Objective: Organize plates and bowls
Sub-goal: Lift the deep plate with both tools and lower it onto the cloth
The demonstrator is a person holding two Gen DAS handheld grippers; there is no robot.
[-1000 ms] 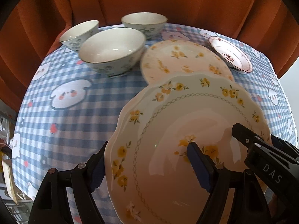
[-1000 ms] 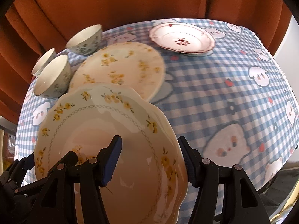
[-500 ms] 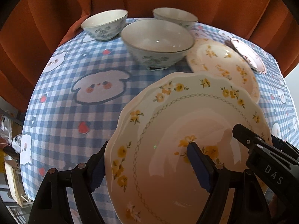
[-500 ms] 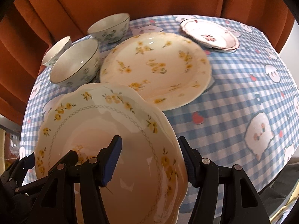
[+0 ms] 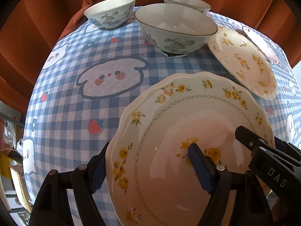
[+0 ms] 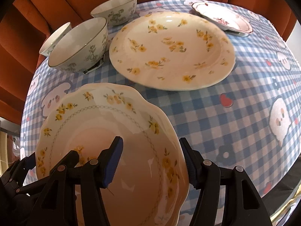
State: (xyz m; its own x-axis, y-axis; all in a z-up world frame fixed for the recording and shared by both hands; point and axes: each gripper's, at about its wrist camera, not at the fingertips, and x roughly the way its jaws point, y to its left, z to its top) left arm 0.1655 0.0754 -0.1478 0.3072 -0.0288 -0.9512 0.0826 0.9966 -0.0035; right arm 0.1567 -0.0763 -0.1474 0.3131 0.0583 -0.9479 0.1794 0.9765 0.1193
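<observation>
1. Yellow-flowered scalloped plate (image 5: 188, 143), left wrist view: left tongs (image 5: 148, 162) clamp its left rim, above the checked tabletop (image 5: 79, 113); three bowls (image 5: 175, 28) stand beyond.
2. Right wrist view: right tongs (image 6: 152, 162) clamp the same plate's right rim; a round flowered plate (image 6: 171, 50) lies beyond, red-patterned plate (image 6: 223, 17) farther back.
</observation>
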